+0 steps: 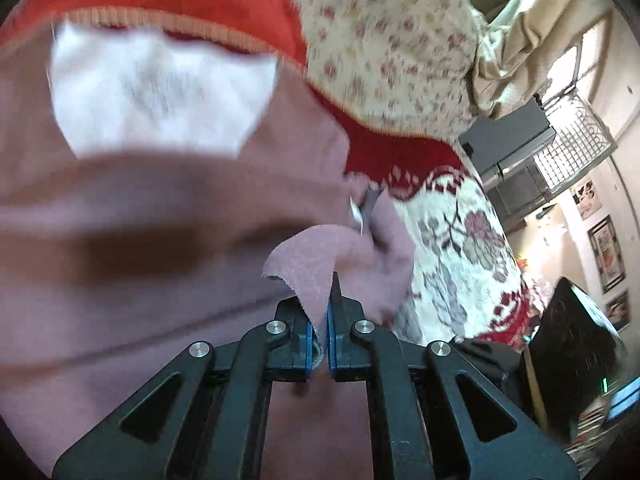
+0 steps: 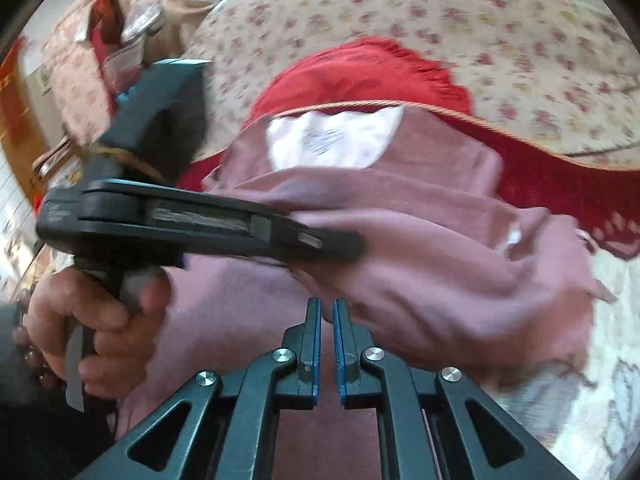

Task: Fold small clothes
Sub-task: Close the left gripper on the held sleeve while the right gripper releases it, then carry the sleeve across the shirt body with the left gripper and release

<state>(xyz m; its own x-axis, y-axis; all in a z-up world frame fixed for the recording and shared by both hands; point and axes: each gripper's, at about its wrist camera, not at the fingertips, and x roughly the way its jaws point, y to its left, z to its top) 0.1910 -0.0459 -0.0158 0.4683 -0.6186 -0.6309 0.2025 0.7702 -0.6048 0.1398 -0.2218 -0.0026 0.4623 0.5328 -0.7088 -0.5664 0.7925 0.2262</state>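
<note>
A dusty-pink soft knit garment (image 2: 420, 240) lies bunched on a red woven cloth with a gold cord edge (image 2: 360, 76), which covers a cream bedspread printed with small red flowers (image 2: 500, 20). All places below are given relative to the pink garment.

The left gripper (image 1: 320, 320), black with blue pads, has its jaws pressed together on a raised corner flap at the garment's near edge, with fabric pinched between the pads. In the right wrist view this same tool reaches across the garment's left side, held by a bare hand (image 2: 92, 328) at the garment's lower left.

The right gripper (image 2: 327, 320) sits low over the garment's near middle. Its jaws stand narrowly apart with nothing visibly between them; pink cloth lies just beyond the tips.

At the garment's far edge, inside the neckline, sits a white neck label (image 2: 336, 136).

Risks, as a judgement: only a thin corner is pinched, so it may slip out if pulled sharply. The garment is rumpled, so a fold made now would likely trap creases. Dragging could also shift the red cloth beneath.

The label carries faint grey print, too blurred to read. No brand is legible anywhere.
</note>
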